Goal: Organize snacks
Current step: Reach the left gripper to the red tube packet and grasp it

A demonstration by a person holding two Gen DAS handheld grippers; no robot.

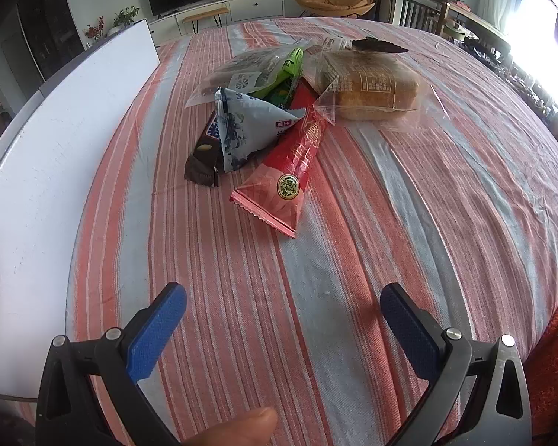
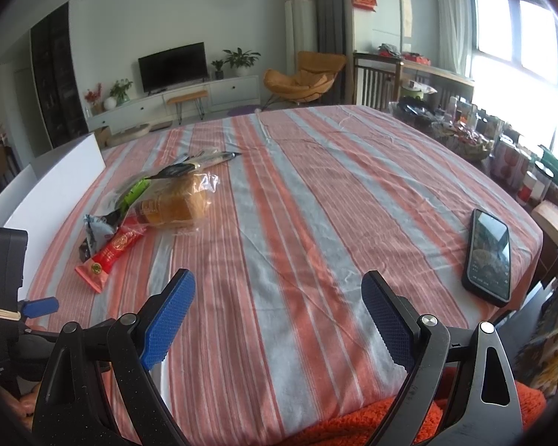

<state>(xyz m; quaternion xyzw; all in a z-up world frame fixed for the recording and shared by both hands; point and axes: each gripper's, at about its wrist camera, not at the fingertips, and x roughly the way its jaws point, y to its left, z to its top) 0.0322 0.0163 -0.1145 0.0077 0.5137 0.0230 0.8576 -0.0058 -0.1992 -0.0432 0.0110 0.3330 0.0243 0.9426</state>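
Left wrist view: left gripper (image 1: 282, 297) hovering over the striped tablecloth (image 1: 353, 260) near the table's near edge, jaws spread wide, nothing between the blue pads. Snack pile heaped toward the far left part of the table, well ahead of the fingers. Nearest: a red wrapper (image 1: 286, 171), long and flat, crimped end pointing back toward the gripper. Beside it to the left, a pale blue-and-white triangular packet (image 1: 245, 126) lying over a dark brown bar (image 1: 204, 156). Behind these, a green packet (image 1: 288, 70), a clear bag with dark contents (image 1: 238, 74), and a bagged loaf of bread (image 1: 375, 89) at the right of the heap. White board (image 1: 55, 148) along the table's left edge. A thumb tip (image 1: 241, 427) visible at the bottom.

Right wrist view: right gripper (image 2: 279, 290) also parted and empty, poised above bare cloth at the near edge. Same pile seen off toward the left edge, red wrapper (image 2: 109, 256) closest, bread (image 2: 178, 204) behind. Phone (image 2: 489, 256) lying flat near the right edge, well apart from the snacks.

Likely handling: all light. Red wrapper probably slick film, best pinched across its middle or by the crimped end. Bread soft and crushable, better taken gently by the loose bag film than squeezed across the loaf. Stacked packets likely to slide when a neighbour is pulled.
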